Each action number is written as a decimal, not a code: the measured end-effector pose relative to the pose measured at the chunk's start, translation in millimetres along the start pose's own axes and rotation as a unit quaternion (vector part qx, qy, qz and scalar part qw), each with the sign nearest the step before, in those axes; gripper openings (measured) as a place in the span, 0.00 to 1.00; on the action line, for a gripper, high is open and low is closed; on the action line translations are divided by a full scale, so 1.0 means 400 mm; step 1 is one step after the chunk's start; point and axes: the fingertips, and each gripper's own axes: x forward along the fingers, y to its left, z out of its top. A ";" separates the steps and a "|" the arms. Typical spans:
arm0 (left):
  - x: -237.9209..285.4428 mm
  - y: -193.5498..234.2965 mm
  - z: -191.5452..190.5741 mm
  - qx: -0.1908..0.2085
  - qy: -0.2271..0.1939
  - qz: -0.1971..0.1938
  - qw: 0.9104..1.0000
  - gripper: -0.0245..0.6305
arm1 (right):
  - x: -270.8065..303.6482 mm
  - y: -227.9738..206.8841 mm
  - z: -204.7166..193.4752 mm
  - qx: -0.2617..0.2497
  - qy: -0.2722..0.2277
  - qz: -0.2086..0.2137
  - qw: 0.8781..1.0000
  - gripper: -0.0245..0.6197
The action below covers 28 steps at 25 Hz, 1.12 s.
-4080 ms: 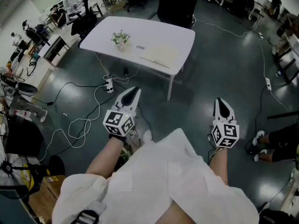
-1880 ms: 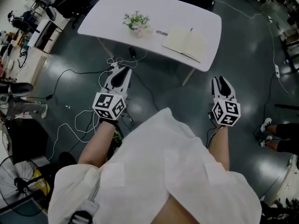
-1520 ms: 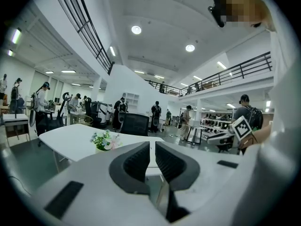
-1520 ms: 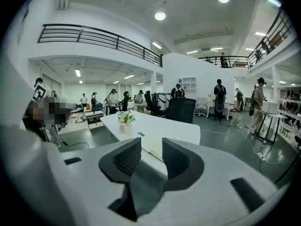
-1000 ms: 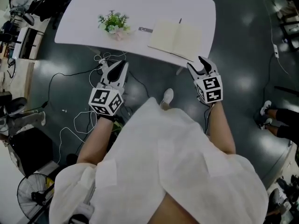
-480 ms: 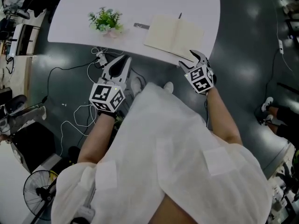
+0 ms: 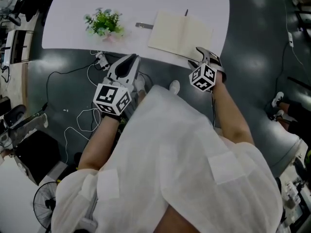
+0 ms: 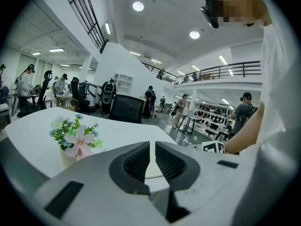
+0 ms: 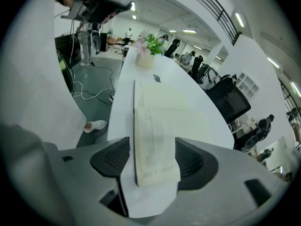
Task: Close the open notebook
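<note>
The open notebook lies with cream pages up at the right part of the white table. My right gripper is at the notebook's near right corner, tilted down over the table edge. In the right gripper view its jaws are opening, and the near edge of the notebook lies between them with table showing beside the left pad. My left gripper hangs below the table's near edge, left of the notebook. Its jaws are together with nothing in them.
A small potted plant stands left of the notebook, with a small metal object between them. A pen lies at the notebook's far edge. Cables and a power strip lie on the dark floor under the table.
My right gripper has moved from beside the table down onto the notebook's near corner, rolling as it went, and its jaws have widened. My left gripper has drifted closer to the table edge.
</note>
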 end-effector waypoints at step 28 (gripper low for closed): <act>0.046 0.007 0.014 0.029 0.033 -0.089 0.995 0.09 | -0.043 -0.015 0.003 -0.100 0.074 -0.107 0.986 0.45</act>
